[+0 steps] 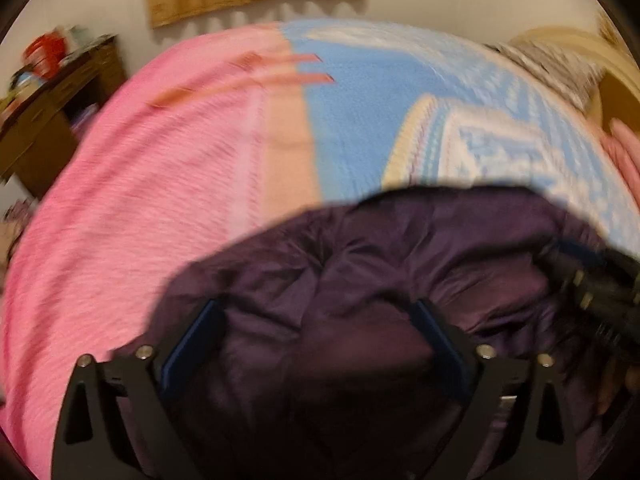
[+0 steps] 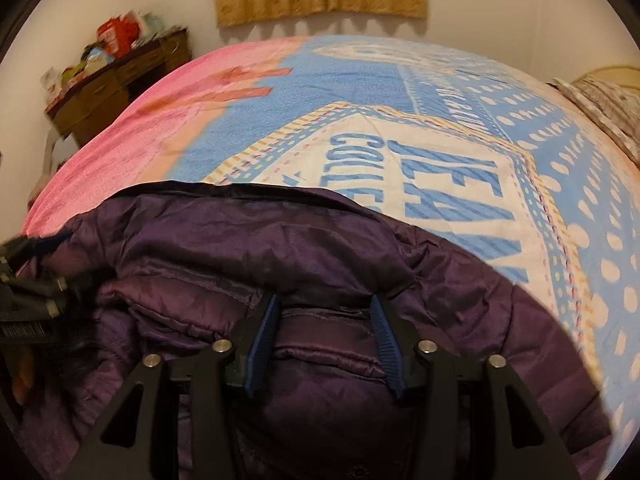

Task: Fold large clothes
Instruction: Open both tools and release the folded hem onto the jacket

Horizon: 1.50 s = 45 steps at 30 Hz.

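The purple jacket (image 2: 280,264) lies bunched and partly folded on the bed (image 2: 500,152); both hand-held grippers, left (image 1: 316,316) and right (image 2: 324,312), stand open above it, so tidying folds likely remain.

Jacket (image 2: 248,248) lies on bedspread (image 2: 460,92) (desk (image 2: 120,80) behind-left).

Each gripper (image 2: 324,308) (image 1: 316,316): black angular frame, 4 silver screws, 2 blue ribbed finger pads (image 2: 386,344).

Shiny quilted purple jacket (image 2: 320,248) on matt printed cloth bedspread (image 2: 460,92)
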Available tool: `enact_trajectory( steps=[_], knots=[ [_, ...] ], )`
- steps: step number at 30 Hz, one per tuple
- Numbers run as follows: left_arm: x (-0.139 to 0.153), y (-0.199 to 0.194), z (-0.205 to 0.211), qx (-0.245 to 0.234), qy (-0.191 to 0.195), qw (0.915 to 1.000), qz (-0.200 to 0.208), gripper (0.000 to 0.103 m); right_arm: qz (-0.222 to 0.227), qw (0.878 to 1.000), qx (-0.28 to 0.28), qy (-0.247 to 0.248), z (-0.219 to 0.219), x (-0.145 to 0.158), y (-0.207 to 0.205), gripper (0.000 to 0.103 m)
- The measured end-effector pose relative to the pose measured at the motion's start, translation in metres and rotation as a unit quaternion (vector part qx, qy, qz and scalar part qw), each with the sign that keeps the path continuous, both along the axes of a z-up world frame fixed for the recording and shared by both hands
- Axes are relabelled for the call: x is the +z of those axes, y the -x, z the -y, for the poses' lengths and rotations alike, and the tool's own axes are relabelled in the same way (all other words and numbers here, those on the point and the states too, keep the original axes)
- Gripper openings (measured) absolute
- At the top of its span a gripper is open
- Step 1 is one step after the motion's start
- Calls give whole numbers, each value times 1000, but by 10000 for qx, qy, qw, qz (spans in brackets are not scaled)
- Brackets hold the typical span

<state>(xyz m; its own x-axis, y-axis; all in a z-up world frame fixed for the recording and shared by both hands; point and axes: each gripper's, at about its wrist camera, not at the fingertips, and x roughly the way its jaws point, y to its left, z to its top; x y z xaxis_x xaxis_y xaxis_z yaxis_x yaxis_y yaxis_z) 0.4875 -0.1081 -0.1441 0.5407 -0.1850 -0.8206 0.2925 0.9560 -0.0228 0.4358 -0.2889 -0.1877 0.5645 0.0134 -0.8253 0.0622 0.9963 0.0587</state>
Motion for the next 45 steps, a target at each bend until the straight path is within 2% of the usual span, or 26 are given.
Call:
enact_trajectory(
  steps=[3,5,8,10,13,18,23,28,32,33,36,40,42,45],
  knots=[
    [53,38,-9,-235,436,9974,521,99,637,9964,-204,-523,13,50,37,75],
    [82,75,-23,-262,437,9939,978,102,797,9933,-179,-815,18,74,66,78],
    [96,120,-49,-262,660,9906,1168,103,834,9906,50,-1085,17,95,117,79],
    [97,160,-74,-275,863,9878,1269,103,896,9903,254,-1034,11,101,158,79],
    [89,204,-98,-303,834,9867,1362,103,824,9901,521,-1009,2,98,216,79],
    [62,272,-132,-344,815,9869,1346,103,641,9892,755,-1077,-7,77,316,80],
    [32,324,-158,-360,735,9892,1220,103,600,9868,439,-1440,5,55,398,80],
    [-9,352,-184,-86,854,9933,776,103,348,9887,-109,-1457,16,24,457,82],
    [-31,361,-197,152,1066,9924,589,103,170,9831,-273,-1804,21,-2,478,82],
    [-35,360,-197,157,1168,9917,514,103,187,9811,-282,-1904,21,-6,483,82],
    [-42,362,-195,171,1152,9921,474,103,321,9718,-370,-2308,21,-19,491,82],
    [-52,363,-194,151,1304,9909,303,99,463,9752,-248,-2152,6,-23,494,82],
    [-57,369,-195,117,1344,9905,284,96,450,9716,-100,-2321,2,-23,492,78],
    [-63,370,-193,11,1492,9886,197,86,440,9758,-25,-2142,-7,-26,491,77]
  ],
)
